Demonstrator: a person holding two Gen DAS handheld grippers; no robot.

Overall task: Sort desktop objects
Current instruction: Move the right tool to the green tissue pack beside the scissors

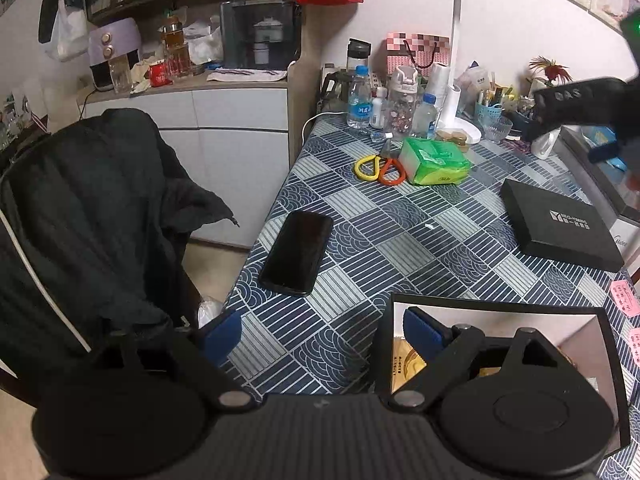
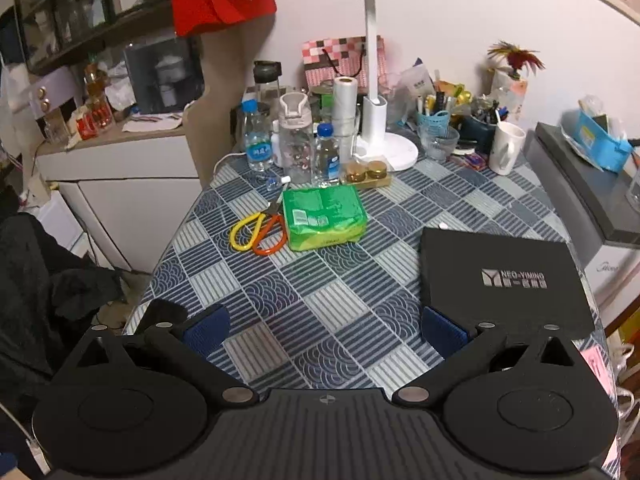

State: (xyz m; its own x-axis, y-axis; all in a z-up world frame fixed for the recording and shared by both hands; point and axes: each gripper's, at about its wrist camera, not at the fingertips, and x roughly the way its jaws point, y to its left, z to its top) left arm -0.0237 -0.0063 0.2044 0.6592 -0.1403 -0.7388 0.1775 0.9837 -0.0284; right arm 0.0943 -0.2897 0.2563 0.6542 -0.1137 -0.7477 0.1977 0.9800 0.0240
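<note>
Both grippers stand wide open and hold nothing. The left gripper hovers over the near table edge, its right finger reflected in a small mirror lying just in front of it, with a black phone a little further out. The right gripper hangs above bare tablecloth, its right pad close to a black box. Beyond lie the scissors touching a green tissue pack. Sorting appears not yet begun: every loose item remains scattered.
</note>
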